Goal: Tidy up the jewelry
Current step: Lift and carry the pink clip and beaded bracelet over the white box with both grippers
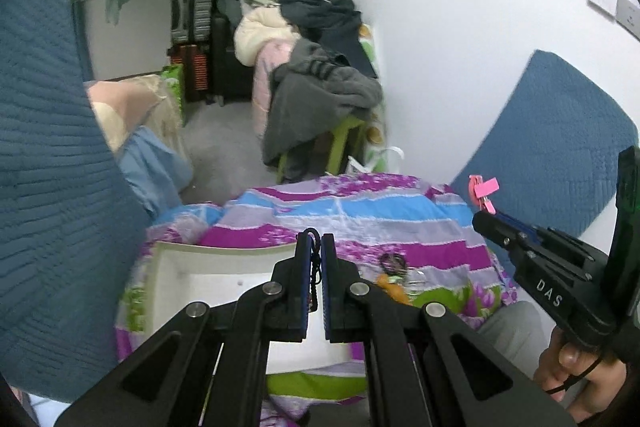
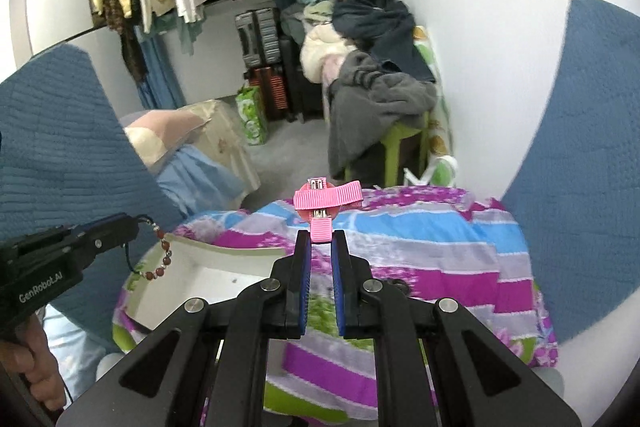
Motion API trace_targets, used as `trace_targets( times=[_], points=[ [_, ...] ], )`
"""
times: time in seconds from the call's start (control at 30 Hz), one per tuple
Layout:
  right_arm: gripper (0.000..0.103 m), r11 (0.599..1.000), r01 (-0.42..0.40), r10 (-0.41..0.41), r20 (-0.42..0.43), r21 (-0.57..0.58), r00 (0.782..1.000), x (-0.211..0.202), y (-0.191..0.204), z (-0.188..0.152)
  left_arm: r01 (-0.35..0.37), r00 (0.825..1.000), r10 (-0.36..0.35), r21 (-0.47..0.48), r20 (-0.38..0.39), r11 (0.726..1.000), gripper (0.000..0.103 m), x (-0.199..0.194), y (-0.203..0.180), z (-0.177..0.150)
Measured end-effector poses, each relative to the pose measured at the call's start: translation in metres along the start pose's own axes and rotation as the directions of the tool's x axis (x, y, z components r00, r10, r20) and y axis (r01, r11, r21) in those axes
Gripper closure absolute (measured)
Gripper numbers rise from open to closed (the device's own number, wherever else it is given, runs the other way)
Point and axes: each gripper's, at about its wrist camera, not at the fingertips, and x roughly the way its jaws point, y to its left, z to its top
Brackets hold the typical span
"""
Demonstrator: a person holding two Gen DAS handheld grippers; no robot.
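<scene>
Jaws of right gripper (image 2: 319, 237) pinch pink hair clip (image 2: 326, 201) at their tips.

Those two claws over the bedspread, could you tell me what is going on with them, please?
A person is sorting jewelry with a hand-held claw in each hand. The left claw is shut on a beaded bracelet by its dark cord, so the beads dangle above the white tray. The right claw is shut on a pink ribbon hair clip. More trinkets lie on the striped floral bedspread beside the tray.

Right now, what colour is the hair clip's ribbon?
Pink; the hair clip shows best in the right wrist view, pinched by the right gripper.
</scene>
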Motion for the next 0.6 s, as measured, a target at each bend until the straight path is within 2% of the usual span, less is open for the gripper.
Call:
trace_targets(
  times=[0.13, 0.3, 0.4, 0.6],
  points=[
    [0.096, 0.998, -0.056, 0.055, -0.032, -0.011, 0.998, 0.023, 0.029, -0.008, -0.006, 1.0, 0.005, -0.022, -0.02, 1.0, 0.1, 0.004, 0.032, -0.008],
    [0.096, 0.996, -0.079, 0.076, -0.069, -0.043, 0.995, 0.049, 0.06, -0.024, -0.052, 0.997, 0.05, -0.037, -0.05, 0.998, 0.1, 0.02, 0.067, -0.022],
    [0.096, 0.994, -0.088, 0.081, -0.109, -0.064, 0.991, 0.07, 0.075, -0.035, -0.083, 0.994, 0.079, -0.045, -0.081, 0.995, 0.1, 0.036, 0.086, -0.035],
    [0.096, 0.989, -0.115, 0.094, -0.203, -0.094, 0.975, 0.104, 0.096, -0.056, -0.088, 0.982, 0.076, -0.063, -0.172, 0.994, 0.1, 0.072, 0.115, -0.06]
  ],
)
